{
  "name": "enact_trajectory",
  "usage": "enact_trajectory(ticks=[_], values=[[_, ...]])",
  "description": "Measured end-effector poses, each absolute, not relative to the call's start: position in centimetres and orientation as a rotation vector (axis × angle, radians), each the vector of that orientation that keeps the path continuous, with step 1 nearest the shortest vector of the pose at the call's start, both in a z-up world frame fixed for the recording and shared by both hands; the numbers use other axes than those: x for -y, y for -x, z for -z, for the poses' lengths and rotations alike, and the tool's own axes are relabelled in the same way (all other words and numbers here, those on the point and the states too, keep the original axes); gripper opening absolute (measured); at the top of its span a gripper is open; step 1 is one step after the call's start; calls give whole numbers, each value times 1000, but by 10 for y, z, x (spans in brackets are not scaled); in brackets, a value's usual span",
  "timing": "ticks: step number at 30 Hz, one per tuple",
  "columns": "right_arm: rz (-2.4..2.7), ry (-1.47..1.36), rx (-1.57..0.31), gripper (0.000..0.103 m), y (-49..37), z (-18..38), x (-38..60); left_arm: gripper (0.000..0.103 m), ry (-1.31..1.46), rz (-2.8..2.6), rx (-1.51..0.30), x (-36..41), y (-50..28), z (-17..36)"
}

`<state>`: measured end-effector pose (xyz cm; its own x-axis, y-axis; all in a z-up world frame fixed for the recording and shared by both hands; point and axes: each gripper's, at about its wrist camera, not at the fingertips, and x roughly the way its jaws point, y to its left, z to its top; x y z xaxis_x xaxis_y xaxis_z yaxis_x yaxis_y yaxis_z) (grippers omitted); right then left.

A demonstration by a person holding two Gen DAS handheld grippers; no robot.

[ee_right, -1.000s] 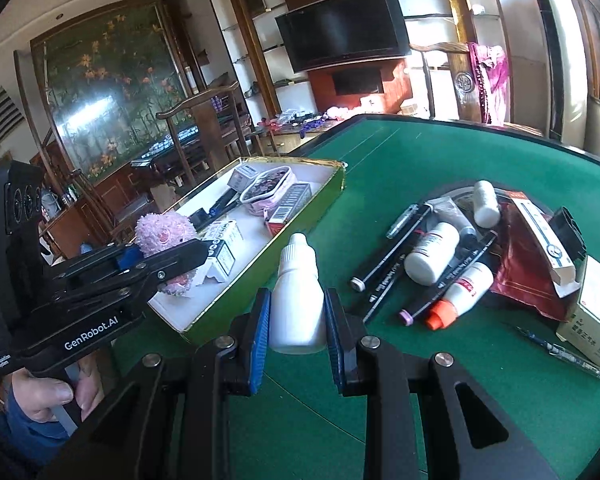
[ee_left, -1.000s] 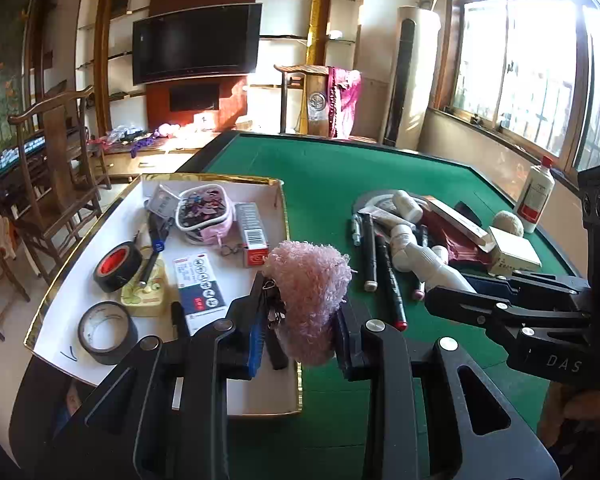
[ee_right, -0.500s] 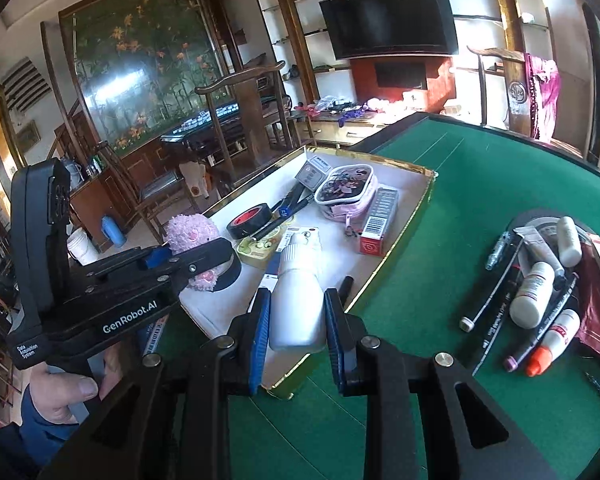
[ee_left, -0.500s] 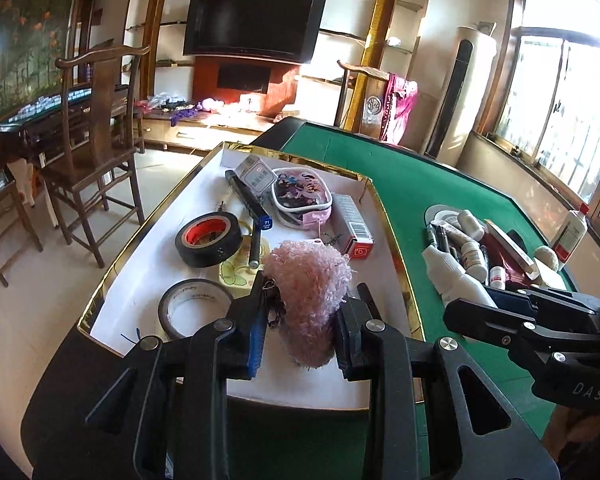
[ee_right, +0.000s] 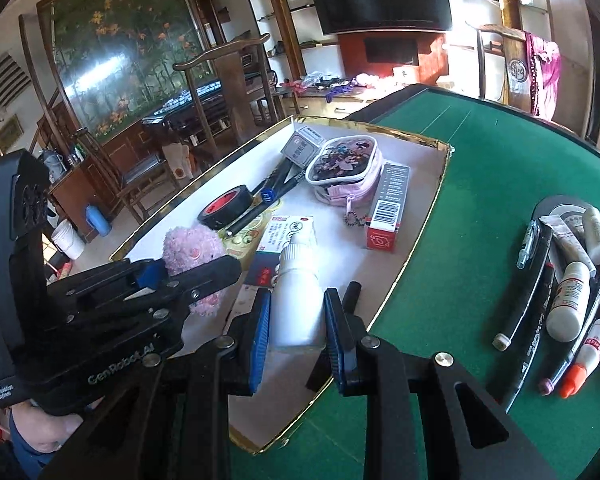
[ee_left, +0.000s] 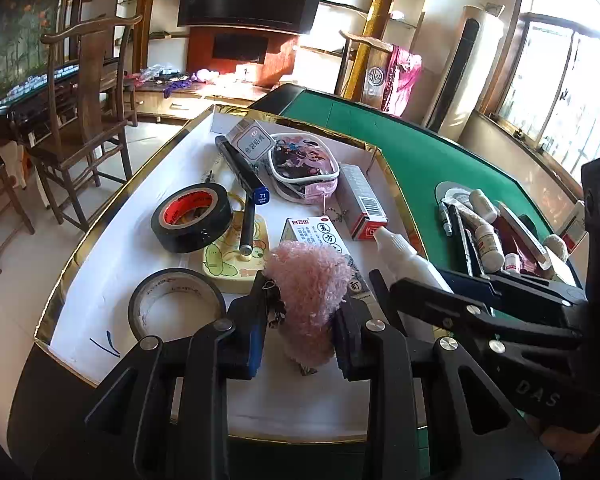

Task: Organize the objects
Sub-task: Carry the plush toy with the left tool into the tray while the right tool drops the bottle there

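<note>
Between the jaws of the left gripper (ee_left: pixel 298 334) sits a pink fluffy toy (ee_left: pixel 310 292), and the two pads press it from both sides, so the jaws are clenched on it. The gripper points forward and downward, over the near part of the white tray (ee_left: pixel 112 248) with the gold rim. Just ahead of the jaws and to their left lie a grey tape roll (ee_left: pixel 176 304) and, further ahead, a black tape roll (ee_left: pixel 192 222) with a red core. Straight ahead of the jaws lies a white medicine box (ee_left: pixel 314 234), and beyond it a pink pouch (ee_left: pixel 302 170) and a red and white carton (ee_left: pixel 362 204).

Between the jaws of the right gripper (ee_right: pixel 294 330) stands a white bottle (ee_right: pixel 296 296), nearly upright with its nozzle pointing away from the camera. The blue pads (ee_right: pixel 260 332) grasp its body on both sides. This gripper also points forward and downward, above the near right part of the tray, close to its rim. In the right wrist view the left gripper is just to the left of these jaws, with the pink toy at its tip, and part of the person's hand (ee_right: pixel 46 426) shows under its body. The two grippers are side by side and near each other, both over the tray.

To the right of the right jaws, on the green table (ee_right: pixel 480 184), lies a pile of pens and small bottles (ee_right: pixel 568 292), well apart from the tray.
</note>
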<state>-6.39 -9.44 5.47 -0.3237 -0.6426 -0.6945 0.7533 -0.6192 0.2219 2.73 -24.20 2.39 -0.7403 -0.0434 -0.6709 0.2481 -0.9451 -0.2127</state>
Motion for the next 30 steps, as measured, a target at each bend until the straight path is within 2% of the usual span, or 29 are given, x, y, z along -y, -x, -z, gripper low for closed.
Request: enact_trajectory(ticks=[24, 30], values=[[2039, -1042, -171, 26, 94, -44, 115, 31, -1132, 2751, -494, 246, -18, -21], [2034, -1029, -138, 26, 93, -51, 110, 42, -1128, 2745, -540, 249, -21, -22]])
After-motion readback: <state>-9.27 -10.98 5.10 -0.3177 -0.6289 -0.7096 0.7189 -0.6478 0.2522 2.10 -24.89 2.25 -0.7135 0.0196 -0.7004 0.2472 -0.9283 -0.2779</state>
